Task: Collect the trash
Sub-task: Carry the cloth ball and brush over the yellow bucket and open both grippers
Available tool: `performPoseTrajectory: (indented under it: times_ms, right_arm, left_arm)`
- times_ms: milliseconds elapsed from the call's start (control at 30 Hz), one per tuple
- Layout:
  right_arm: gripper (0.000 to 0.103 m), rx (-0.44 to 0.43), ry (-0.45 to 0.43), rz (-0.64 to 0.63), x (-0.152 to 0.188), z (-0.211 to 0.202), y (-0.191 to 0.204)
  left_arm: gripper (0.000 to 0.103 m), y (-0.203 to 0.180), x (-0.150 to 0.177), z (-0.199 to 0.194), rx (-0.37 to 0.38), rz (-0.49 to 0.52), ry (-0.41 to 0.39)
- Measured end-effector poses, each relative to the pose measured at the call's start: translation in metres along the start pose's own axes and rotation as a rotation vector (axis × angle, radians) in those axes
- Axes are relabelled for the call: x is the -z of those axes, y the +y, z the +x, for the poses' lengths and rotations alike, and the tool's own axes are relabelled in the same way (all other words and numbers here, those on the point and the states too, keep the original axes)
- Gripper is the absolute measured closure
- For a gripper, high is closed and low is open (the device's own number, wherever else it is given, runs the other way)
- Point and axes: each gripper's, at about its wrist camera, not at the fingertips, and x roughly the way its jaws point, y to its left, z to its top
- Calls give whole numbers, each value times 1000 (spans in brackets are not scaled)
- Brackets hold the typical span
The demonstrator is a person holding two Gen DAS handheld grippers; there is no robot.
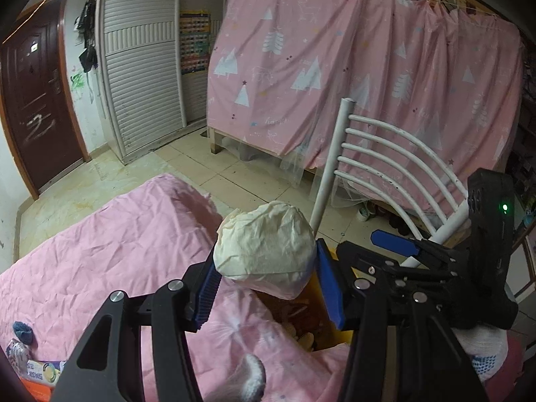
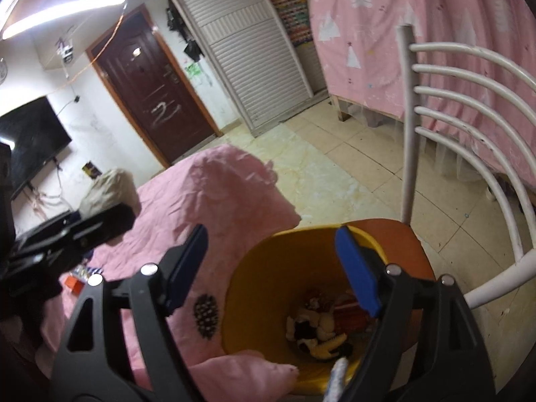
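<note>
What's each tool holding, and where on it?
Left tool grips a crumpled paper ball across its lower middle, pads on opposite sides. Right tool is open, holding nothing.

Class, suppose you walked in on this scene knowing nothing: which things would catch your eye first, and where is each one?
First, the crumpled ball of paper clamped in the left tongs, held up over the pink bedspread. Next, the yellow bin standing on the white chair, scraps already at its bottom, with the open, empty right tongs poised above it. Behind hangs a big pink tree-print curtain.
</note>
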Motion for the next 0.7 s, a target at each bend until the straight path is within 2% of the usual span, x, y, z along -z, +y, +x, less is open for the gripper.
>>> performPoseTrajectory:
  times_ms: [133, 267, 367, 700]
  right_arm:
    - [27, 21, -28, 51, -1, -11, -18]
    - [27, 35, -54, 85, -6, -22, -30]
    - [27, 44, -60, 89, -7, -25, -32]
    - [27, 50, -46, 61, -8, -21, -20]
  left_arm:
    - [56, -11, -3, 7, 36, 14, 6]
    - [40, -23, -4, 15, 56, 54, 17]
    - [37, -29, -4, 17, 61, 72, 19]
    - [35, -21, -2, 7, 57, 62, 6]
